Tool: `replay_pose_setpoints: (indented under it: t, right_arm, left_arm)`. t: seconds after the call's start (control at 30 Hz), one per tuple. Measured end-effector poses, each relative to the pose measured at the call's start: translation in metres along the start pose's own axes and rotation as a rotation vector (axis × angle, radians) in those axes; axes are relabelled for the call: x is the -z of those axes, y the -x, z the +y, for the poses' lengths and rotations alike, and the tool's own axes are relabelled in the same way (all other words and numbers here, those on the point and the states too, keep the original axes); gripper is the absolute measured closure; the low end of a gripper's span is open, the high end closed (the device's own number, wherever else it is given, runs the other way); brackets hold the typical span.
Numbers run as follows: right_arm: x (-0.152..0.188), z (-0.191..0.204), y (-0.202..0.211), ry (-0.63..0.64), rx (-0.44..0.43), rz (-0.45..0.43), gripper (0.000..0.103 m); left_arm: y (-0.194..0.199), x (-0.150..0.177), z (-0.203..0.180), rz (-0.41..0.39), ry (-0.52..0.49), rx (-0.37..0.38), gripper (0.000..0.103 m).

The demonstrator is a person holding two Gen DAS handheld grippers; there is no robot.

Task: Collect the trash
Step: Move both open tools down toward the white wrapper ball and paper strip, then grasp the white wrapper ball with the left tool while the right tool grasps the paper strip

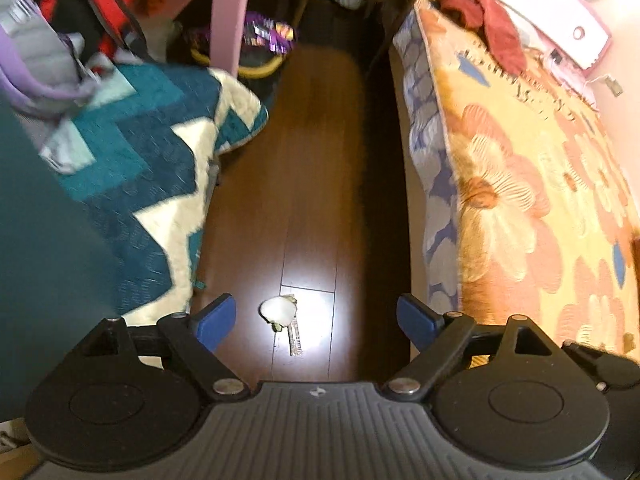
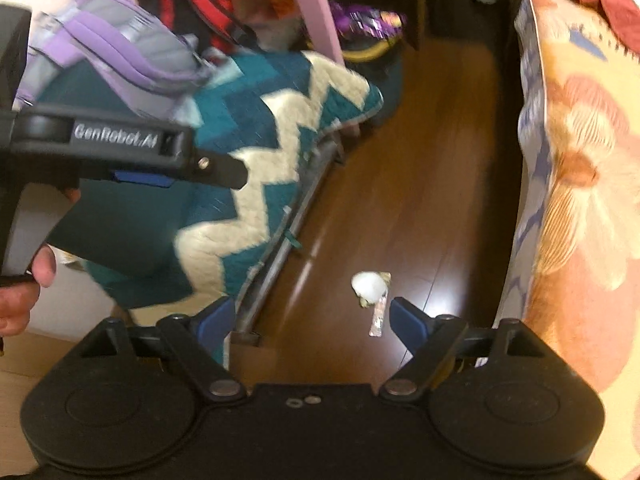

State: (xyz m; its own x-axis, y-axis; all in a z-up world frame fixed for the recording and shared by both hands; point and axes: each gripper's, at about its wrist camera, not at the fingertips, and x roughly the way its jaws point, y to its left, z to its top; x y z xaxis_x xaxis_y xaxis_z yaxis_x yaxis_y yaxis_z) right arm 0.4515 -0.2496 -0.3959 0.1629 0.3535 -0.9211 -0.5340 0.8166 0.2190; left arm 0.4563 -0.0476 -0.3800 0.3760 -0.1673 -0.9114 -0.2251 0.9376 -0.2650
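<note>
Both grippers over the strip of wooden floor (image 1: 312, 168) that runs between the quilt (image 1: 160, 184) in teal and cream zigzag on the left and the floral mattress (image 1: 532, 200) on the right. Left gripper (image 1: 316, 320): fingers spread wide, nothing between them. Right gripper (image 2: 310, 320): likewise spread and empty. Trash lies on the bare floor: a crumpled white wad (image 1: 278, 310), and touching or just beside it a narrow flat wrapper strip (image 1: 295, 338); frames are motion-blurred, so whether these are two pieces or one cannot be settled. In the left wrist view the wad sits between the two blue fingertips, a little left of centre. In the right wrist view the same wad (image 2: 370, 286) lies beyond the right fingertip, off to that side, with the strip (image 2: 378, 320) just beside that fingertip. Left gripper body (image 2: 132, 148) crosses the upper left of the right wrist view, over the quilt. Judgement: step in hand is the approach to the first floor item; no pickup yet. Left gripper looks the better lined up. Next move calls for lowering it until the fingertips straddle the wad, then closing. Strip is flat against the boards and will likely need a tilted, scraping pinch.
</note>
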Motion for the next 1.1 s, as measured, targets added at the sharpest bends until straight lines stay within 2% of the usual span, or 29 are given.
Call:
replay_pose_setpoints:
  t: [0.3, 0.43, 0.53, 0.7, 0.9, 1.1]
  right_arm:
    - [0.06, -0.063, -0.156, -0.1, 0.024, 0.087, 0.021]
    - [0.079, -0.089, -0.223, -0.136, 0.037, 0.117, 0.025]
    - [0.088, -0.102, -0.272, -0.147, 0.055, 0.133, 0.025]
    - [0.103, -0.12, -0.342, -0.138, 0.064, 0.155, 0.027]
    - [0.116, -0.125, -0.409, -0.057, 0.042, 0.165, 0.028]
    - [0.126, -0.133, -0.447, -0.077, 0.044, 0.161, 0.03]
  left_arm:
    - [-0.182, 0.038, 0.006, 0.093, -0.043, -0.057, 0.015]
    - [-0.254, 0.052, 0.018, 0.134, 0.0, -0.072, 0.015]
    - [-0.307, 0.062, 0.029, 0.157, 0.025, -0.121, 0.015]
    - [-0.393, 0.076, 0.049, 0.237, 0.028, -0.116, 0.015]
    - [-0.464, 0.092, 0.055, 0.269, -0.118, -0.111, 0.015]
    - [-0.516, 0.112, 0.055, 0.286, -0.262, -0.108, 0.015]
